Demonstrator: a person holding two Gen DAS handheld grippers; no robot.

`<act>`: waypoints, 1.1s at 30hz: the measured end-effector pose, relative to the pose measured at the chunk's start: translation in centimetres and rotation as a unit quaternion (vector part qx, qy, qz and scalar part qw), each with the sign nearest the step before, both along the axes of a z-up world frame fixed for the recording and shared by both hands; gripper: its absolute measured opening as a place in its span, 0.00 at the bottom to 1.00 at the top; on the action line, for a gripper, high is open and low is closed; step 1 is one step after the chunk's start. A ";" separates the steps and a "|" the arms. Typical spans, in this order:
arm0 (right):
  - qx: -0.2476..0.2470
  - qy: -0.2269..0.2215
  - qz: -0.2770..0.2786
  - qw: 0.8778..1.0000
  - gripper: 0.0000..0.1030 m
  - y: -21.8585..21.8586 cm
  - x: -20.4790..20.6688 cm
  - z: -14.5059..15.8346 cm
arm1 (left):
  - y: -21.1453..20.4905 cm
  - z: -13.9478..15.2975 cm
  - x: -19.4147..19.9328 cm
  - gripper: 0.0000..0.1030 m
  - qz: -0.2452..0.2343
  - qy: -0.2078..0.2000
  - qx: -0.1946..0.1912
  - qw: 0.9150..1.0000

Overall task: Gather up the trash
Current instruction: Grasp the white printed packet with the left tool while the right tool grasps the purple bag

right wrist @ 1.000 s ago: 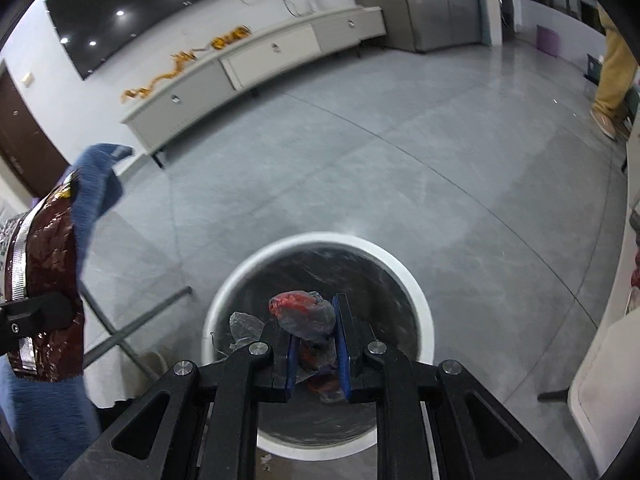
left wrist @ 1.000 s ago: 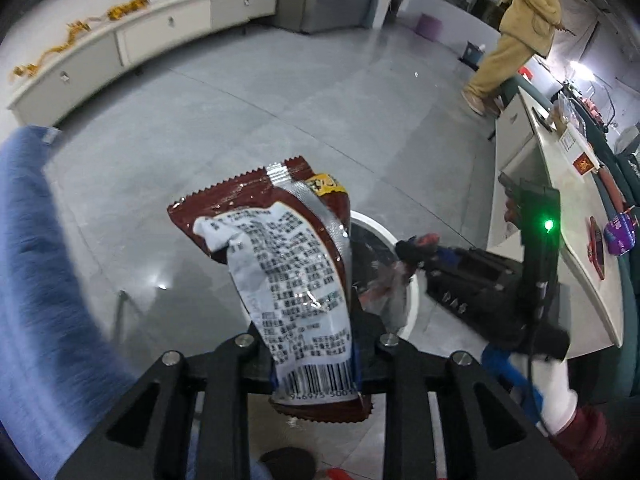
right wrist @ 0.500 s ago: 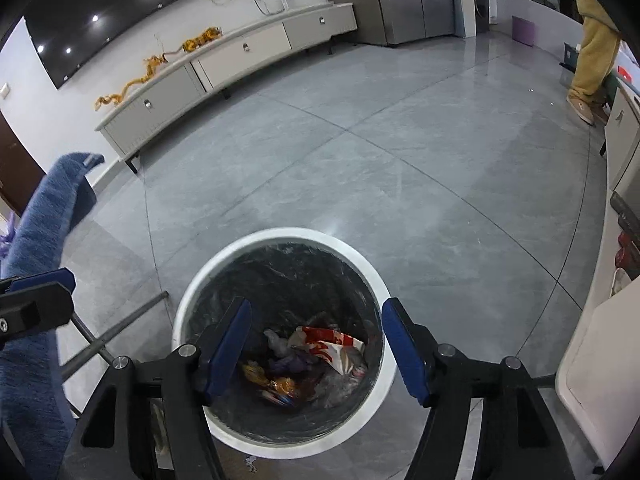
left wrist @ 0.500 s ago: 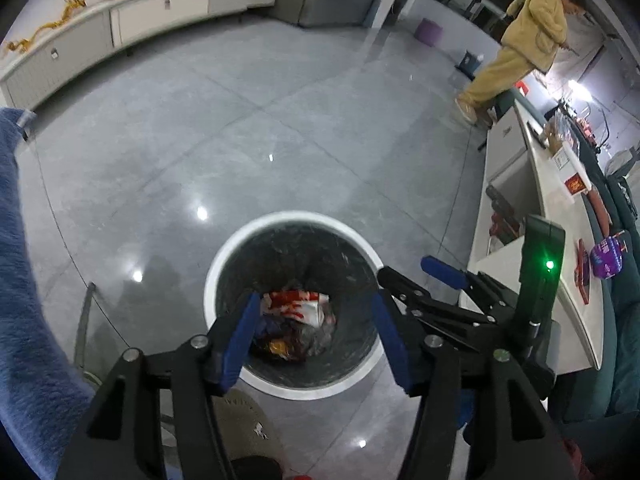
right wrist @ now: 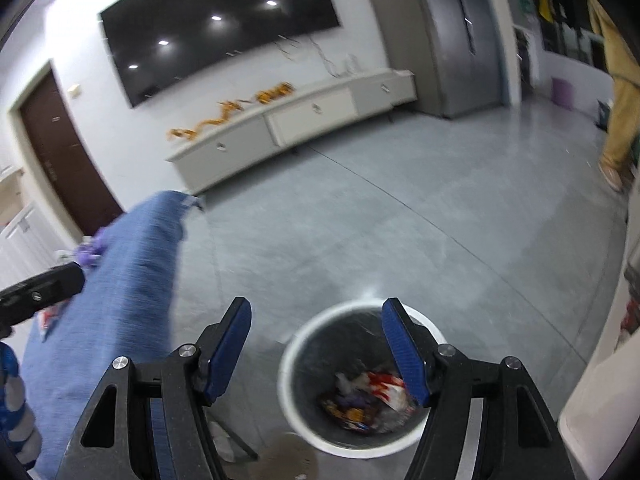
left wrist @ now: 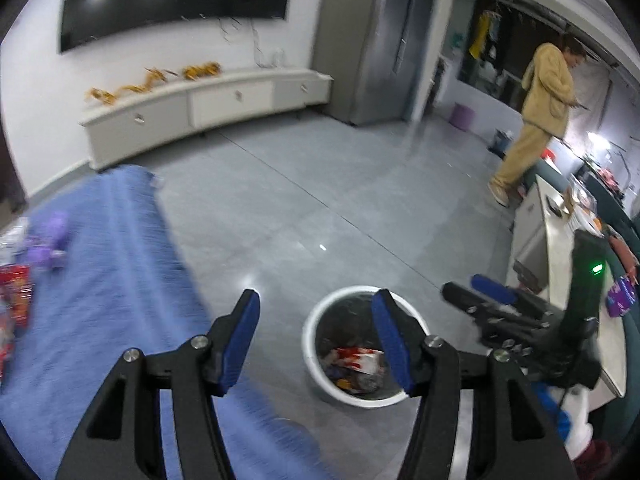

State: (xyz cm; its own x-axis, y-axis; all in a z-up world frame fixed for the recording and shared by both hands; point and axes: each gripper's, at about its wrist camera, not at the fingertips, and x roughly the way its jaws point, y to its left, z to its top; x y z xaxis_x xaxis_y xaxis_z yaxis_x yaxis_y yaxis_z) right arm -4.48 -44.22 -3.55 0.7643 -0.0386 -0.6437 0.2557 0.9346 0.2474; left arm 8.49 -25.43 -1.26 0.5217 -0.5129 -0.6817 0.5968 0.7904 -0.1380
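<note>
A white-rimmed trash bin (left wrist: 309, 344) stands on the grey floor with wrappers (left wrist: 358, 360) lying inside. My left gripper (left wrist: 316, 300) hovers above and to the left of it, open and empty. In its view my right gripper (left wrist: 470, 292) reaches in from the right, above the bin's far side. The right wrist view shows the bin (right wrist: 285, 380) and its wrappers (right wrist: 372, 394) below my right gripper (right wrist: 315, 306), which is open with nothing between its blue pads. On the blue-covered table (left wrist: 100, 280) lie a purple item (left wrist: 48, 244) and a red packet (left wrist: 16, 292).
A white counter (left wrist: 560, 264) with small items runs along the right. A person in tan clothes (left wrist: 540, 120) stands far right. A low white cabinet (left wrist: 208, 100) and a wall screen are at the back. The table's blue cloth (right wrist: 120, 280) fills the left.
Both grippers opened: the brown packet and the red wrapper left the jaws and wrappers lie in the bin. Both hands then rose and tilted up, so the bin looks smaller and lower.
</note>
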 end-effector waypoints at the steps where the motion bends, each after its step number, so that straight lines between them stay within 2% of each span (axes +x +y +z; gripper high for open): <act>1: -0.003 -0.007 0.009 1.000 0.64 0.8 0.0 0.7 | 1.0 0.6 -0.2 0.55 0.007 -0.006 -0.001 1.000; 7: -0.017 -0.043 0.078 0.996 0.64 7.1 1.4 5.4 | 10.4 2.1 -1.1 0.56 0.070 -0.035 -0.012 0.997; 11: -0.026 -0.050 0.116 0.992 0.64 10.8 3.0 6.9 | 16.6 1.9 -1.1 0.74 0.115 -0.041 -0.017 0.992; 14: -0.031 -0.049 0.146 0.988 0.64 13.7 4.6 7.4 | 22.1 1.2 -0.3 0.74 0.148 -0.034 -0.023 0.988; 23: -0.017 -0.020 0.232 0.972 0.64 21.9 10.9 5.7 | 36.7 -3.0 4.6 0.74 0.241 0.033 -0.064 0.968; 27: -0.003 -0.002 0.265 0.964 0.64 25.4 14.9 4.1 | 40.5 -5.2 7.6 0.74 0.263 0.062 -0.076 0.960; 33: 0.013 0.025 0.293 0.956 0.64 29.2 20.9 1.8 | 42.3 -7.3 11.4 0.74 0.238 0.100 -0.095 0.961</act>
State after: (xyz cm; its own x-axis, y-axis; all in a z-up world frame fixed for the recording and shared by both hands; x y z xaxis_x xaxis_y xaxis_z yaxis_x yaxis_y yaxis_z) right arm 16.38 -15.06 -1.78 0.6182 0.4036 -0.6745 -0.2978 0.9144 0.2742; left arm 19.92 16.89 -8.55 0.5963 -0.3736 -0.7105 0.1198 0.9166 -0.3815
